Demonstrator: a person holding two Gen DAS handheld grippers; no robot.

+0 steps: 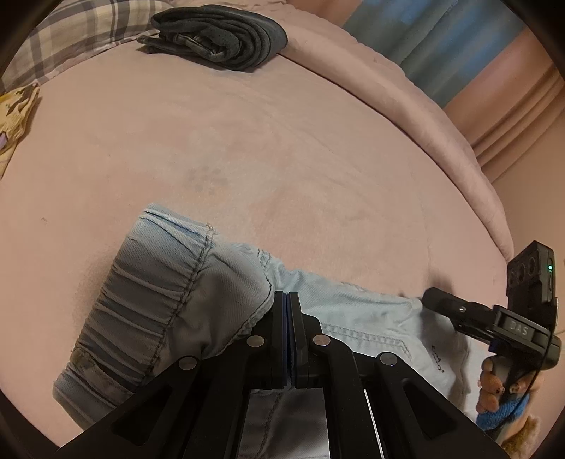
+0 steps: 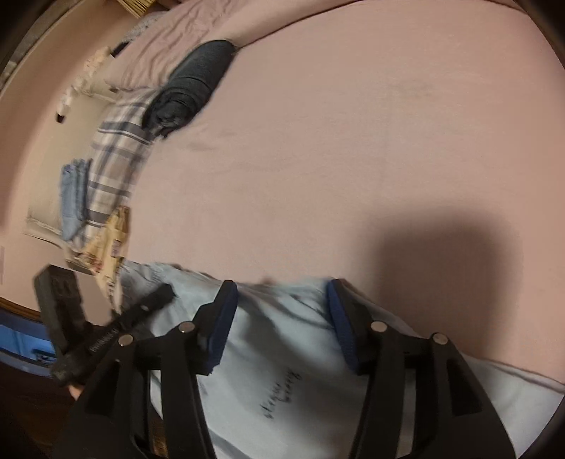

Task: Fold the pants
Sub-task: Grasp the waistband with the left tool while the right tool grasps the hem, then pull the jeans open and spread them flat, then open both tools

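While light-blue pants (image 1: 353, 317) lie lower centre on pink bedspread (image 1: 247, 159), left gripper (image 1: 286, 300) clamped tight on waistband fabric; right gripper (image 2: 280, 293) jaws apart, straddling pants, not pressing.

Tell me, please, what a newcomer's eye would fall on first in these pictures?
First, the light blue pants lying crumpled at the near edge of the pink bed cover, with the left hand-held gripper shut on a fold by the elastic waistband. The right hand-held gripper hangs open over the same cloth. Far back, a folded dark garment rests beside a plaid pillow.
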